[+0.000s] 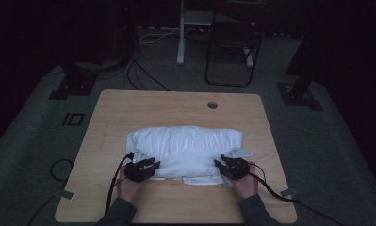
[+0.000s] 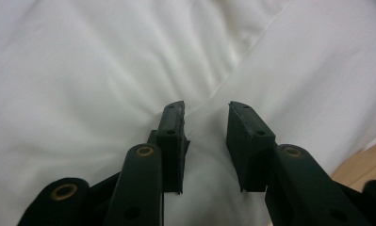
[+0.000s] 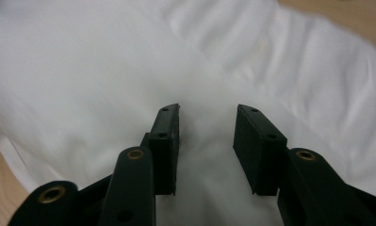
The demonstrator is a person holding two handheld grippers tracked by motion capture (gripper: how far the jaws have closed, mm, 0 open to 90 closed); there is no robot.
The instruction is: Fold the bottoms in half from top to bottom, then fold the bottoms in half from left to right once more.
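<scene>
A: What takes up the most room here?

B: The wooden counter [image 1: 115,113], a pale rectangle with rounded corners and a small round grommet hole [image 1: 212,105] near its far edge. Around it lies grey carpet [image 1: 30,141], and beyond it, in the dim background, stands a dark folding chair [image 1: 232,42].

A: And on the counter?

B: A white folded cloth [image 1: 185,143], puffy and creased, lies across the middle, a little nearer the person's side. It runs left to right, with a flat flap [image 1: 197,180] poking out along its near edge.

A: Where are the hands?

B: Both come in from the bottom. The left gripper [image 1: 139,157] sits at the cloth's near-left corner, the right gripper [image 1: 224,160] at its near-right corner, well apart from each other. A black cable [image 1: 270,188] trails from the right one over the counter's edge.

A: Are the jaws closed?

B: No. In the left gripper view the left gripper [image 2: 205,109] has its jaws standing apart with a moderate gap, and a fold line of the cloth [image 2: 82,94] runs up between them; a sliver of counter [image 2: 364,165] shows at lower right. In the right gripper view the right gripper [image 3: 208,109] is likewise parted, slightly wider, over smooth cloth [image 3: 105,70]. Whether the tips press into the fabric, I cannot tell.
</scene>
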